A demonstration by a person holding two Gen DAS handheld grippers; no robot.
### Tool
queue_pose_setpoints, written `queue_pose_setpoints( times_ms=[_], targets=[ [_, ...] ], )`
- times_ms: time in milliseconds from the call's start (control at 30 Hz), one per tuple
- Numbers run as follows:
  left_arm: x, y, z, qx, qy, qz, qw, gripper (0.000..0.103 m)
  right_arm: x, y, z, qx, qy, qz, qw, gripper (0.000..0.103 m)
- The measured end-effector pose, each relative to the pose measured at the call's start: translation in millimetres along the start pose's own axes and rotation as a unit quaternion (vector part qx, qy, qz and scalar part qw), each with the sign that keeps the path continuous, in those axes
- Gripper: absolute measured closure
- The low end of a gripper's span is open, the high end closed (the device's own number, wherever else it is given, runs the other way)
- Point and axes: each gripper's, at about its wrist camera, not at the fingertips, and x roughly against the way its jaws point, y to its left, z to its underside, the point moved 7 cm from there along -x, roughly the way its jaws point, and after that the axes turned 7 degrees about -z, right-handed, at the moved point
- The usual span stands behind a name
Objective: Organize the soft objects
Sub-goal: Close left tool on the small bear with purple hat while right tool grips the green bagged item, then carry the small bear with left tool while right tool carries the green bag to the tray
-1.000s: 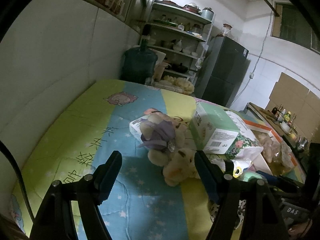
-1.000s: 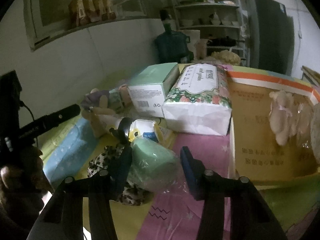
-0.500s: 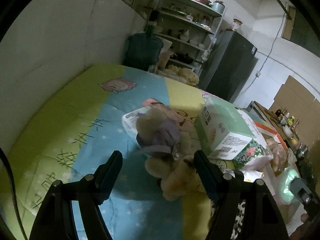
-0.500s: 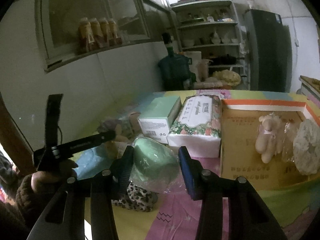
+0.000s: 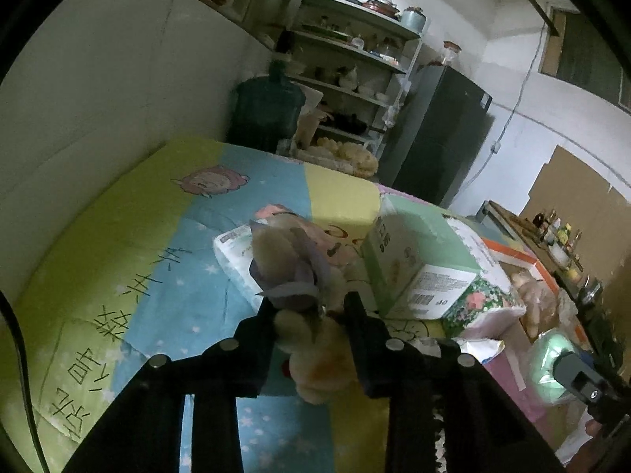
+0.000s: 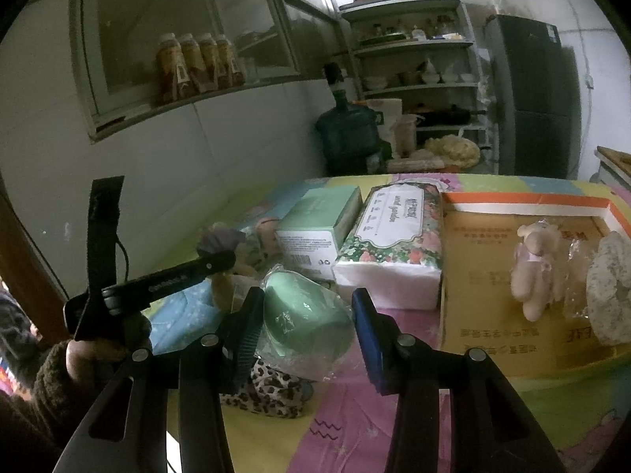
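Observation:
A cream plush bear with a purple hat (image 5: 292, 260) lies on the colourful quilt (image 5: 118, 236). My left gripper (image 5: 309, 311) has its jaws closing, and both pads press on the bear's body. In the right wrist view that bear (image 6: 221, 240) shows at the tip of the left gripper (image 6: 219, 262). My right gripper (image 6: 307, 303) is shut on a soft green item in clear wrap (image 6: 303, 319), held just above the quilt. The same green item (image 5: 548, 362) appears at the lower right of the left wrist view.
A green box (image 6: 319, 224) and a floral tissue pack (image 6: 394, 244) lie side by side behind the green item. To the right, a shallow cardboard box (image 6: 493, 244) holds a small plush bear (image 6: 536, 272) and a grey fluffy item (image 6: 609, 299). A leopard-print cloth (image 6: 268, 394) lies under my right gripper.
My left gripper moved forward over the plush bear and its jaws closed from wide open onto it. My right gripper rose a little with the green item.

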Motion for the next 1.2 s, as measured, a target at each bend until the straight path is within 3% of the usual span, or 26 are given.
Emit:
queue_pose_setpoints(
  times_ms=[567,867,1200],
  targets=[
    [62.9,-25.2,-28.3,-0.027,-0.085,0.020,0.9959,0.070,16.6,7.0,-15.8,0.009,-0.037,-0.001,0.999,0.056],
    [78.6,-64.9,-32.8,-0.060,-0.102,0.038,0.9923,0.070,29.7,3.0,-23.6,0.011,-0.054,0.008,0.998,0.056],
    [80.2,-116.2,-32.2,-0.087,-0.097,0.082,0.9881,0.070,49.5,-13.9,-25.2,0.001,-0.072,0.028,0.997,0.056]
  ],
)
